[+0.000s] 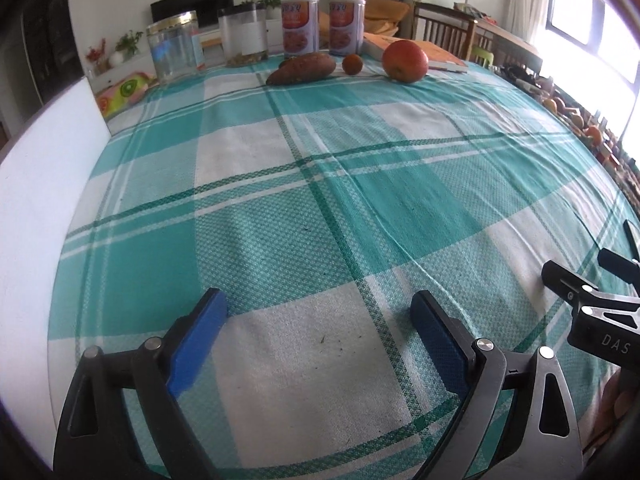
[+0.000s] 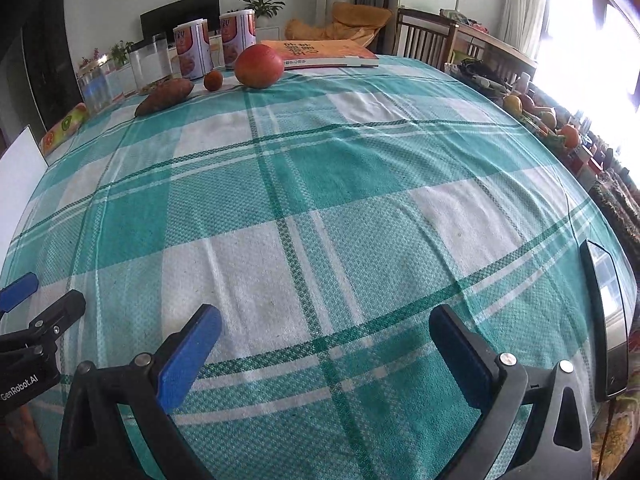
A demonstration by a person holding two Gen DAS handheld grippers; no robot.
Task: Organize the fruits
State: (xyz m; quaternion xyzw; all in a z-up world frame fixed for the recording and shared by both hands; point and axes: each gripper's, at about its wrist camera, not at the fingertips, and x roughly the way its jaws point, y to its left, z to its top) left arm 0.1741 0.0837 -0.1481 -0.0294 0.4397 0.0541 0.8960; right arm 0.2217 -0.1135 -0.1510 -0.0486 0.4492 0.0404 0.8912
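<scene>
both your grippers hang low over the near end of the tablecloth (image 1: 320, 208), side by side, and neither has anything in it: the left gripper (image 1: 320, 320) stands wide, and the right gripper (image 2: 326, 344) is spread just as wide. the produce lies well ahead of both, lined up at the far edge: sweet potato (image 1: 302, 69), small round fruit (image 1: 352, 64), big red-orange fruit (image 1: 405, 60), with the two cans (image 1: 300, 26) just behind. the spread jaws look like readiness for the large fruit, which probably needs the full gap.
</scene>
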